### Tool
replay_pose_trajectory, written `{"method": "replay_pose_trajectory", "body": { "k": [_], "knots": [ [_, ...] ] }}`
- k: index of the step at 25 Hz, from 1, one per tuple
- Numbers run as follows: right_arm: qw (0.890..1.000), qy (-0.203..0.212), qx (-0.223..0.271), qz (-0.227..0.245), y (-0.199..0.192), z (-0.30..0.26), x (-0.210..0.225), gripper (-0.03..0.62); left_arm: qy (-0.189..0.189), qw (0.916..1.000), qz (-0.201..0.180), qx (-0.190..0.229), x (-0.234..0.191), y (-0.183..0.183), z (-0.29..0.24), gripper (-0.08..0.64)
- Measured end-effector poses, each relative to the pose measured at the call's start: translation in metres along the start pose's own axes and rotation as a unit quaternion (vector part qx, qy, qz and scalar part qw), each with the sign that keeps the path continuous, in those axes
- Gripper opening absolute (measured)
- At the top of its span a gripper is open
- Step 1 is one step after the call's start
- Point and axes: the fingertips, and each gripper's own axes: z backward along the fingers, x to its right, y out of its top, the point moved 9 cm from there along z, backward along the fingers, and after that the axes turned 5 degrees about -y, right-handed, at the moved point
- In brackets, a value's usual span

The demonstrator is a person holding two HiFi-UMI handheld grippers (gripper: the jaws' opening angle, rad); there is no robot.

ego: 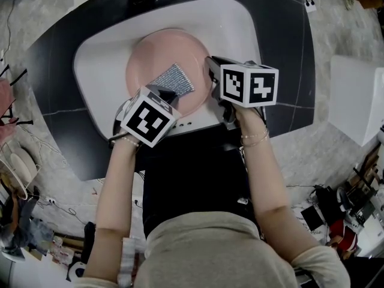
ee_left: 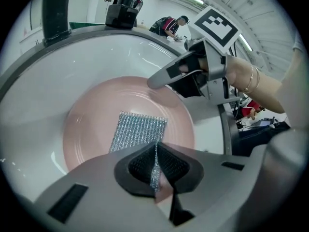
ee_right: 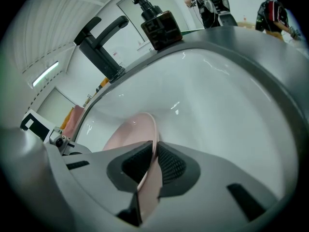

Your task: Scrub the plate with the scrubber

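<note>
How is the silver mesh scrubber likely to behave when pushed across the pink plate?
Probably floppy: the scrubber is a thin mesh sheet, pinched at one edge by the left gripper and draping flat on the plate. It looks light, so it may bunch or fold rather than slide stiffly.

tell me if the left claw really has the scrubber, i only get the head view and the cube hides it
Observer: Yes, the left gripper view shows the left claw shut on the scrubber's near edge.
Operator: and the other one
Observer: The right claw is shut on the plate's rim, seen edge-on in the right gripper view.
Operator: whats at the back, its cut off for me
Observer: A black tap and a dark pump bottle stand at the sink's far edge.
</note>
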Motion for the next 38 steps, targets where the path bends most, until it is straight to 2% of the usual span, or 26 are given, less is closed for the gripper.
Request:
{"method": "replay_pose_trajectory", "body": {
  "k": [8,16,24,28,32,38],
  "knots": [
    [1.000,-0.002,-0.002,0.005,0.000,0.000,-0.001,0.044,-0.039,0.9989,0.015,0.019,0.007,0.018,-0.009,0.032],
    [1.000,-0.001,-0.006,0.008,0.000,-0.001,0.000,0.044,-0.055,0.9965,0.035,0.053,-0.003,0.036,-0.015,0.032],
    [1.000,0.002,-0.005,0.011,0.000,-0.003,-0.001,0.044,-0.019,0.9959,0.041,0.078,-0.023,0.051,-0.016,0.032],
    [1.000,0.003,-0.005,0.011,0.000,-0.003,-0.001,0.044,0.020,0.9947,0.039,0.093,-0.039,0.053,-0.012,0.032],
    [1.000,0.004,-0.004,0.008,0.000,-0.003,-0.001,0.044,0.050,0.9942,0.049,0.082,-0.055,0.044,-0.006,0.032],
    [1.000,0.004,-0.009,0.007,0.000,-0.005,0.000,0.043,0.054,0.9940,0.070,0.065,-0.064,0.026,0.002,0.032]
  ]
}}
